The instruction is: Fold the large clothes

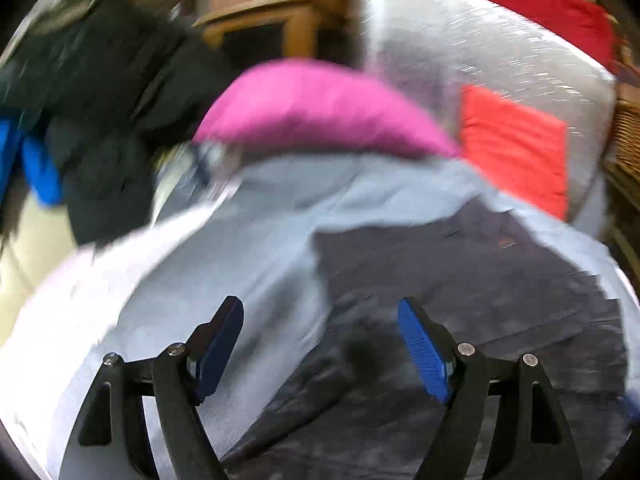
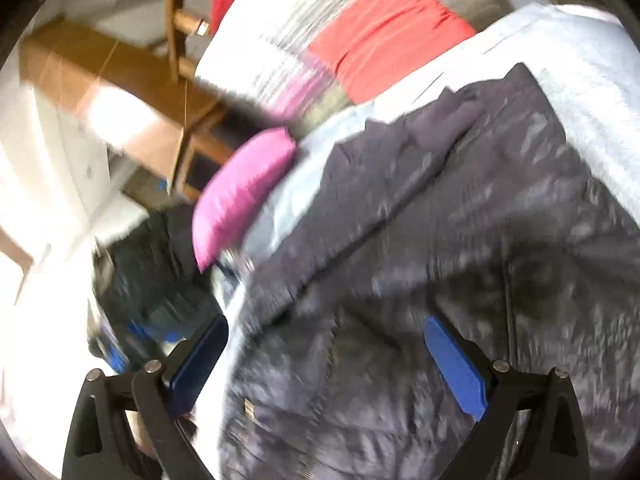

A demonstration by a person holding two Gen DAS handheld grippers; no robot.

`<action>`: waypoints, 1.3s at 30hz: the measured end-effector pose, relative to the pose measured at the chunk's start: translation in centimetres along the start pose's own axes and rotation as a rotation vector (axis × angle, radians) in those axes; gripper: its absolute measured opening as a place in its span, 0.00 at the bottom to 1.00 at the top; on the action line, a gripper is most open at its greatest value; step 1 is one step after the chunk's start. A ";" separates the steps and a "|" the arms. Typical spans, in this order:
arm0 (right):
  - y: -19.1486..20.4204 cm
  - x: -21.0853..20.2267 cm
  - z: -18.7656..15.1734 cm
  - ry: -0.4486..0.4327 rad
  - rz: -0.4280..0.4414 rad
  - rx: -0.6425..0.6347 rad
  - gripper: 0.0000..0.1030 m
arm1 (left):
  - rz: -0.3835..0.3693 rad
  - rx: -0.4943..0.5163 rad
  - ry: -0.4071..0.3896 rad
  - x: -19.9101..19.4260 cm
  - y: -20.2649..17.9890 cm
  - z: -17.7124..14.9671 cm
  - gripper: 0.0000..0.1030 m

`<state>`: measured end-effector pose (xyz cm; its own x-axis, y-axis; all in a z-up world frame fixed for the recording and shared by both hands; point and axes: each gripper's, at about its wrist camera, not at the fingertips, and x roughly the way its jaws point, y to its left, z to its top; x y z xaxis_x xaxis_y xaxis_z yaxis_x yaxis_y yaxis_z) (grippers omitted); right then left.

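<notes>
Above blurred dark jacket (image 1: pixel 460 280), left tongs (image 1: pixel 320 344), right tongs (image 2: pixel 326 360) apart, empty.

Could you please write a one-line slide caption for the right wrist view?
Open right tool poised over a dark puffer jacket spread on a pale sheet, pink cushion beyond; motion-blurred.

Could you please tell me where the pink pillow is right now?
The pink pillow sits at the centre of the left wrist view, at the far edge of the grey sheet, between the black clothes pile and the red cloth.
</notes>
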<state>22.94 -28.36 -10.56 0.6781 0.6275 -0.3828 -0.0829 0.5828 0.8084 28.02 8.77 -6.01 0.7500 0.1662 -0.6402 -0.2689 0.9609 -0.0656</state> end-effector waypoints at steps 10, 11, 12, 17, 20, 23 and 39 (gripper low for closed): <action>-5.2 7.2 9.0 -0.012 -0.155 0.239 0.97 | -0.095 -0.157 0.080 2.5 3.1 -3.4 0.78; -5.4 7.9 9.3 -0.017 -0.188 0.227 0.97 | -0.115 -0.176 0.082 2.1 3.6 -3.8 0.78; -5.4 8.3 9.6 -0.017 -0.207 0.220 0.97 | -0.147 -0.210 0.085 2.4 4.1 -4.2 0.78; -5.4 10.2 10.0 -0.001 -0.292 0.182 0.64 | -0.401 -0.412 0.189 2.5 4.4 -4.6 0.78; -4.7 10.6 10.3 0.023 -0.354 0.129 0.29 | -0.469 -0.518 0.254 4.0 3.9 -4.2 0.78; -1.0 9.0 10.7 -0.007 -0.347 -0.006 0.22 | -0.467 -0.585 0.305 6.4 3.4 -3.5 0.74; -4.3 6.1 2.6 0.010 -0.389 -0.036 0.21 | -0.315 -0.572 0.317 6.4 5.1 -2.0 0.65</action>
<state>29.33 -28.36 -15.17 0.6569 0.3612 -0.6618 0.1530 0.7956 0.5861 30.18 14.27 -11.97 0.6563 -0.2543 -0.7104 -0.4080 0.6723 -0.6177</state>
